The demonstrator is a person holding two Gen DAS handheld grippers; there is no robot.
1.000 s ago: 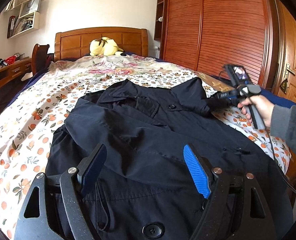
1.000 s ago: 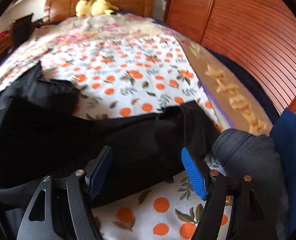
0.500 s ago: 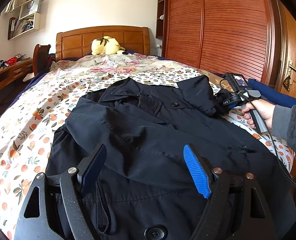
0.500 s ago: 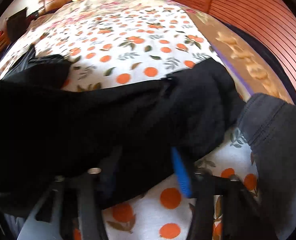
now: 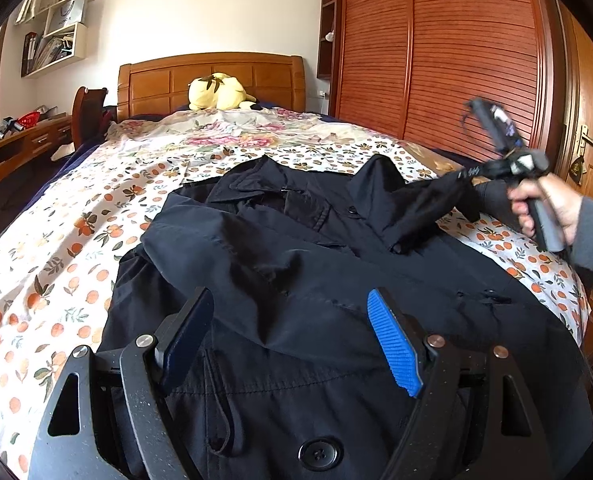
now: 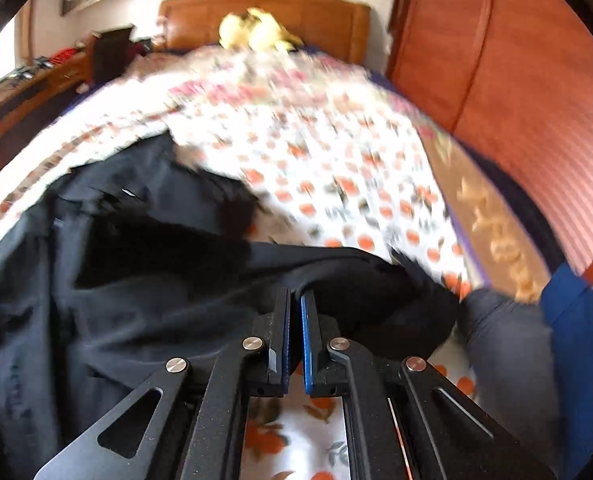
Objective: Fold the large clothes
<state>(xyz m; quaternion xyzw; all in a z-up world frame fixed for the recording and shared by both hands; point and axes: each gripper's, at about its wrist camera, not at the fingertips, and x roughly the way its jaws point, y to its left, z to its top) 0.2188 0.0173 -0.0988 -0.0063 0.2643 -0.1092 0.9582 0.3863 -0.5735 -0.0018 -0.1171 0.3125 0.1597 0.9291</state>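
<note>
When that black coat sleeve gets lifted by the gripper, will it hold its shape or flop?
Probably flop: the sleeve sags between the right gripper clamped on its end and the coat body. The thin, creased fabric looks light. Likely a little slippery, given its smooth sheen, though the grip seems secure.

- A large black coat lies spread front-up on the bed, collar toward the headboard, hem nearest the left wrist camera.
- Its dark buttons show down the front, one big one near the hem.
- Its sleeve on the wardrobe side is lifted off the bedspread, its end stretched taut; the opposite sleeve lies folded across the chest.
</note>
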